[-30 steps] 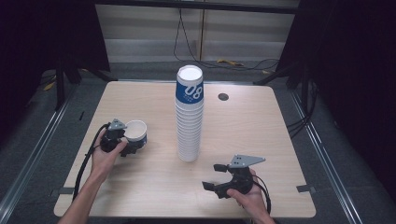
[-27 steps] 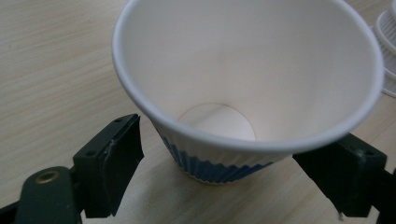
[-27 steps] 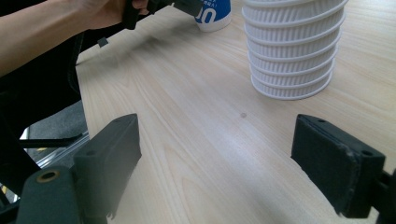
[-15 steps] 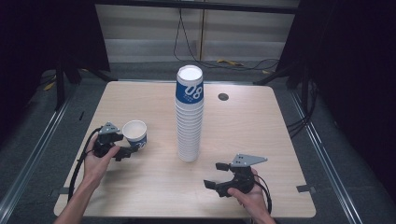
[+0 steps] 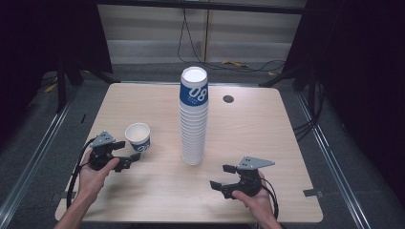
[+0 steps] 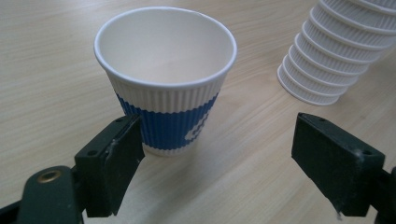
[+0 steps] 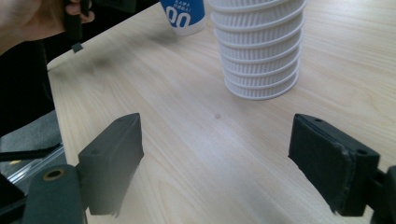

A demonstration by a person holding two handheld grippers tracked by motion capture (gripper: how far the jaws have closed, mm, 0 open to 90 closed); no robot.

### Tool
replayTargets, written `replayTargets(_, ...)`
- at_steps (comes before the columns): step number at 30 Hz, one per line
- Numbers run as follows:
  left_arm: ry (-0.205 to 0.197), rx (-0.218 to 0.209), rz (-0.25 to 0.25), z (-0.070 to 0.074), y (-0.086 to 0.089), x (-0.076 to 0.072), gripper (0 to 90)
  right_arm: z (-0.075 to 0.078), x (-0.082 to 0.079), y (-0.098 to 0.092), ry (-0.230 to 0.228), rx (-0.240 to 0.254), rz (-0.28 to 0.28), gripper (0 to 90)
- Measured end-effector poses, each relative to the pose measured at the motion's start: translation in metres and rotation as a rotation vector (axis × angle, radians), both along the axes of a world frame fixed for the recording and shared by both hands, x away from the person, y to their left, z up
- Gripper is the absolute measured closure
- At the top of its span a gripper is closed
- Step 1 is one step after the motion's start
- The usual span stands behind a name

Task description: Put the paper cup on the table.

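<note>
In the left gripper view, the tall stack of white ribbed paper cups (image 6: 332, 51) is cut off by the top and right edges. In the right gripper view, beside that stack, the blue-banded paper cup (image 7: 183, 16) is cropped by the top edge, only its lower part being seen.

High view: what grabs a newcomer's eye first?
The tall stack of cups at the table's middle, white ribbed cups topped by a blue-banded one. Next, a single cup of the same kind standing upright to its left, with the left gripper open just short of it. The right gripper rests open at the near right edge, nothing between its jaws.
</note>
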State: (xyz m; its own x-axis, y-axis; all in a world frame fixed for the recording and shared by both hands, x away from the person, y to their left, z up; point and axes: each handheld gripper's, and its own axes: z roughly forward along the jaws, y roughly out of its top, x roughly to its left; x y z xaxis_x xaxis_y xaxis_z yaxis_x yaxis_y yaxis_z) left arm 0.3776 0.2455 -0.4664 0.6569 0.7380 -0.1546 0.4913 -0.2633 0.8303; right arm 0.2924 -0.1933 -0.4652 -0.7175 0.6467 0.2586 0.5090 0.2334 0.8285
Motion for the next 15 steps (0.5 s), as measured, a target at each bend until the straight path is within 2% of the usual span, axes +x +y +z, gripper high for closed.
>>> replayTargets(2, -0.049, 0.016, 0.013, 0.001, -0.002, -0.007, 16.6, 0.0, 0.0, -0.001, -0.007, -0.004, -0.015, 17.9)
replayTargets(4, -0.076, 0.011, 0.01, 0.003, -0.004, -0.013, 17.2, 0.0, 0.0, -0.002, -0.01, -0.006, -0.025, 17.9)
replayTargets(7, -0.083, -0.016, -0.011, 0.004, -0.006, -0.02, 17.2, 0.0, 0.0, -0.003, -0.013, -0.007, -0.033, 17.9)
replayTargets(9, -0.057, -0.068, -0.025, 0.003, -0.007, -0.025, 17.2, 0.0, 0.0, -0.003, -0.015, -0.012, -0.032, 17.9)
replayTargets(12, -0.068, -0.042, -0.031, 0.002, -0.009, -0.034, 18.0, 0.001, -0.001, -0.002, -0.011, -0.019, -0.028, 17.9)
replayTargets(15, -0.055, -0.026, -0.037, 0.0, -0.012, -0.038, 18.0, 0.0, 0.0, -0.002, -0.011, -0.021, -0.027, 17.8)
